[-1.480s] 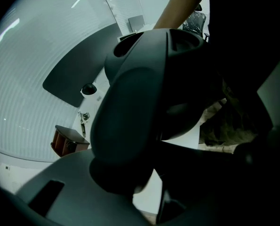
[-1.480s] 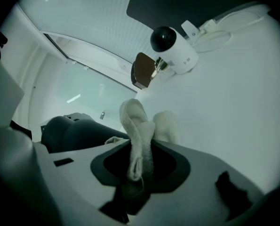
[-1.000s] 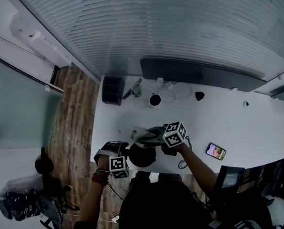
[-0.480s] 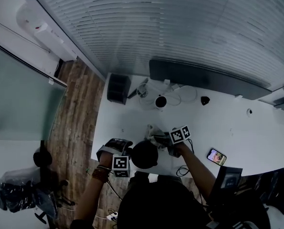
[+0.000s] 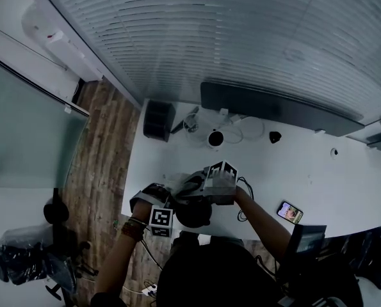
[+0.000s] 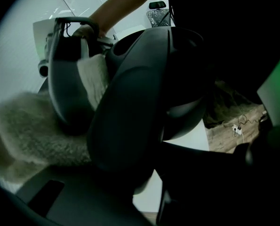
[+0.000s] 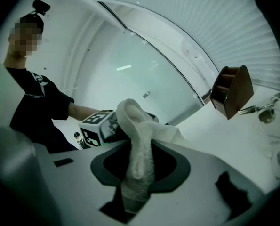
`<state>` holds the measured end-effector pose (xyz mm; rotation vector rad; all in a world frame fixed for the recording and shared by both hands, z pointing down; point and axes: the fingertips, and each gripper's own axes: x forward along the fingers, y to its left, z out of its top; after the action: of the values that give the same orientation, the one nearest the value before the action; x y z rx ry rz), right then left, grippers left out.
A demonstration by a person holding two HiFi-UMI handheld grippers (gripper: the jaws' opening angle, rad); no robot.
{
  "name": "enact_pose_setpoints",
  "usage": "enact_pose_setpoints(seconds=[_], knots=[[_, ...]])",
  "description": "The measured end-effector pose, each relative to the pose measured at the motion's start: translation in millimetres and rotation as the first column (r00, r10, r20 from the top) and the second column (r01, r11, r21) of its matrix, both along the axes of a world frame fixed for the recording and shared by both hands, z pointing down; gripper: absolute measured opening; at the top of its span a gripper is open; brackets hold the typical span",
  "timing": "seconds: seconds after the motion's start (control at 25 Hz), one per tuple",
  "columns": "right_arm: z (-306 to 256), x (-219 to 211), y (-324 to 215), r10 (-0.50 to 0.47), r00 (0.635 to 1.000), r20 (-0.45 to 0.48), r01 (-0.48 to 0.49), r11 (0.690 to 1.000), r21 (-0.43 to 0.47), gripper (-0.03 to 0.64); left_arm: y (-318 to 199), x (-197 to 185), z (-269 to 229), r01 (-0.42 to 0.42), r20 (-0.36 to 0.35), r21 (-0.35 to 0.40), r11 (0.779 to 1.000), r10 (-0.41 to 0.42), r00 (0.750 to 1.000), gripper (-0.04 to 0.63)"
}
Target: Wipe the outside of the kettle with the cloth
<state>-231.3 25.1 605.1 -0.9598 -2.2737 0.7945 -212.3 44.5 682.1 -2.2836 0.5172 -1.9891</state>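
The black kettle (image 5: 194,215) stands at the white table's near edge, seen from above. My left gripper (image 5: 162,201) holds it from the left, shut on its thick black handle (image 6: 130,102), which fills the left gripper view. My right gripper (image 5: 202,188) reaches over the kettle's far side, shut on the off-white cloth (image 7: 139,159). The cloth hangs between the jaws and spreads against the kettle (image 6: 31,131). In the right gripper view the left gripper's marker cube (image 7: 95,128) shows just behind the cloth.
A phone (image 5: 290,212) lies to the right and a black cable (image 5: 244,213) beside the kettle. Farther back are a dark box (image 5: 158,119), a round white item (image 5: 215,137) and a long dark bar (image 5: 280,107). A wooden holder (image 7: 231,91) stands ahead. Wood floor lies left of the table (image 5: 152,171).
My right gripper, with the cloth, swung down to the kettle's right side and has now come back up and left across its far side. The left gripper has stayed on the handle.
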Motion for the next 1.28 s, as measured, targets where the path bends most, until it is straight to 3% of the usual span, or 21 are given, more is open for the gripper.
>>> enact_pose_setpoints(seconds=[0.08,0.28,0.48,0.6,0.68,0.76,0.84,0.88,1.04,1.16,1.28], knots=[[19,-5,-4,0.016,0.998,-0.059,-0.017,1.0,-0.01,0.1,0,1,-1,0.002,-0.003,0.001,1.0,-0.002,1.0,0.121],[68,-13,-24,0.123,0.968,-0.22,-0.167,0.966,-0.196,0.1,0,-3,3,-0.004,0.014,0.005,1.0,0.004,1.0,0.121],[156,6,-41,0.247,0.866,-0.435,-0.302,0.952,-0.059,0.1,0,-3,5,0.006,0.024,0.008,1.0,-0.006,1.0,0.124],[152,12,-55,0.367,0.858,-0.358,-0.41,0.911,-0.048,0.1,0,-3,5,0.003,0.026,0.025,1.0,-0.004,1.0,0.124],[129,16,-73,0.49,0.839,-0.235,-0.519,0.851,-0.079,0.101,0,-3,6,0.006,0.029,0.047,0.999,-0.008,1.0,0.129],[99,29,-97,0.613,0.776,-0.146,-0.63,0.762,-0.149,0.108,0,-5,6,0.02,0.033,0.062,0.998,-0.022,0.999,0.135],[79,47,-113,0.685,0.722,-0.098,-0.691,0.703,-0.169,0.114,2,-7,5,0.042,0.029,0.071,0.997,-0.044,0.999,0.14],[75,56,-115,0.697,0.712,-0.085,-0.7,0.695,-0.161,0.117,4,-8,4,0.059,0.02,0.077,0.995,-0.061,0.998,0.141],[77,86,-105,0.681,0.727,-0.086,-0.686,0.714,-0.139,0.121,10,-8,-4,0.153,-0.025,0.092,0.984,-0.152,0.988,0.144],[68,105,-105,0.711,0.699,-0.083,-0.712,0.679,-0.18,0.121,17,-14,-8,0.234,-0.042,0.105,0.967,-0.231,0.972,0.144],[48,124,-105,0.748,0.662,-0.048,-0.733,0.634,-0.245,0.12,22,-19,-14,0.322,-0.105,0.096,0.942,-0.312,0.944,0.155]])
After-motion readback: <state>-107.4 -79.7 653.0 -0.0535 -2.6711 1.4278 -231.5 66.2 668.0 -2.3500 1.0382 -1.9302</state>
